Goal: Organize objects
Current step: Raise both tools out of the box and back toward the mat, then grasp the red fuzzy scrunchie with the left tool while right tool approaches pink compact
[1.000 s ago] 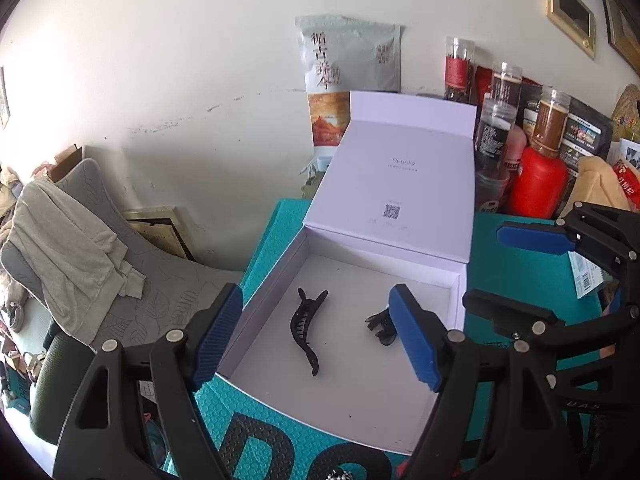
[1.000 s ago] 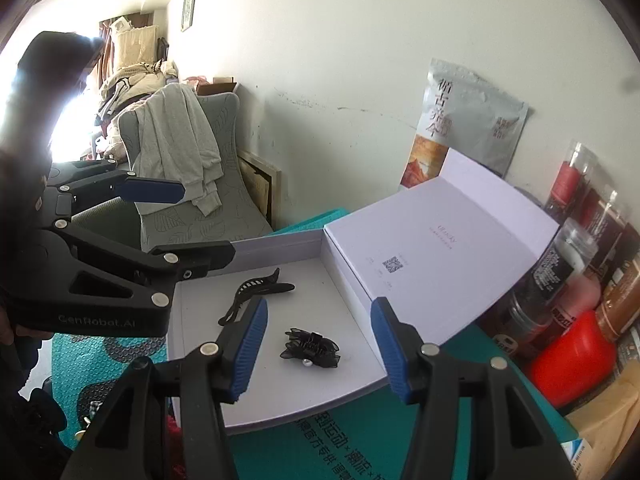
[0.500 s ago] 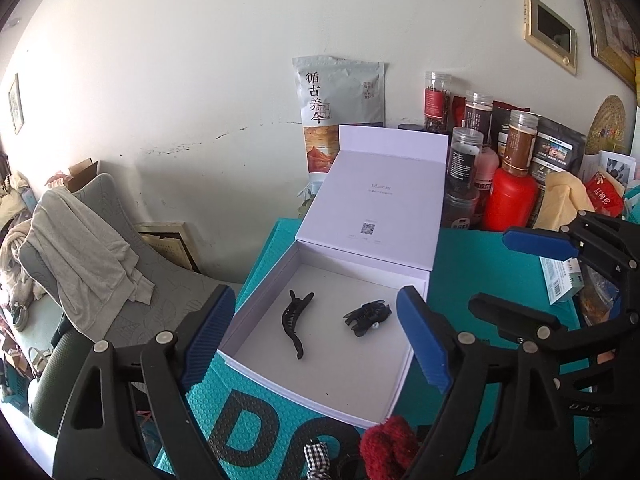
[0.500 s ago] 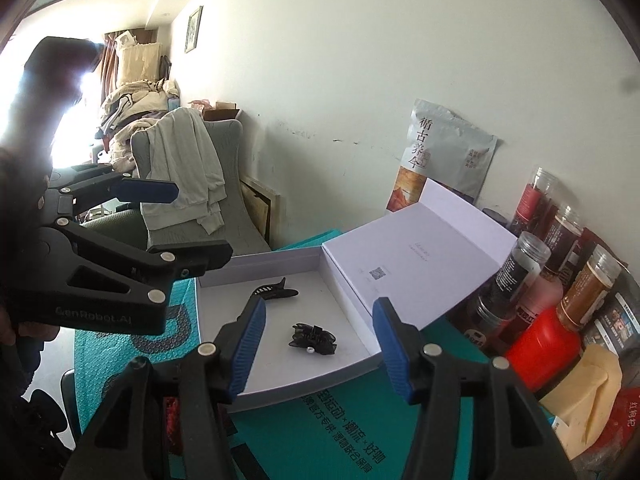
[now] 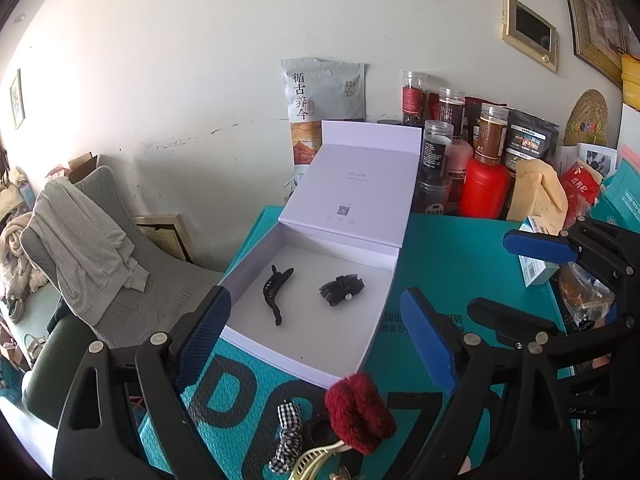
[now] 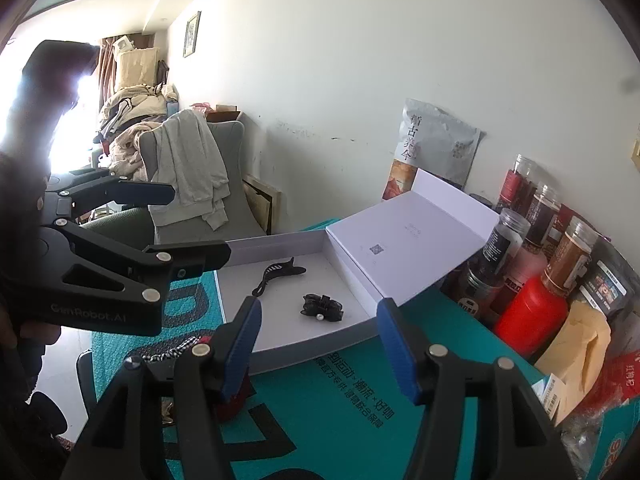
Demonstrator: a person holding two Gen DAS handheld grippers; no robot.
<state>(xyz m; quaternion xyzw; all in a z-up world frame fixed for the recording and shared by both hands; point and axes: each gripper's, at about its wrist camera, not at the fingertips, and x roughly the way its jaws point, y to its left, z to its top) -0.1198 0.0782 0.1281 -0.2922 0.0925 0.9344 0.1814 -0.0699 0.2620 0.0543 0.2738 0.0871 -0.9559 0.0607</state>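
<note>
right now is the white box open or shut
Open: the white cardboard box has its hinged lid tilted back, exposing two black hair clips inside.

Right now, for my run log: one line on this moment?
left claw open | right claw open | white lidded box open, two black hair clips inside

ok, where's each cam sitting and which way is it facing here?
Left wrist: on the left gripper, looking toward the wall over the open box; own fingers low, right gripper at right.
Right wrist: on the right gripper, facing the box from its right; left gripper at left.
Shared: box, both clips, jars.
</note>
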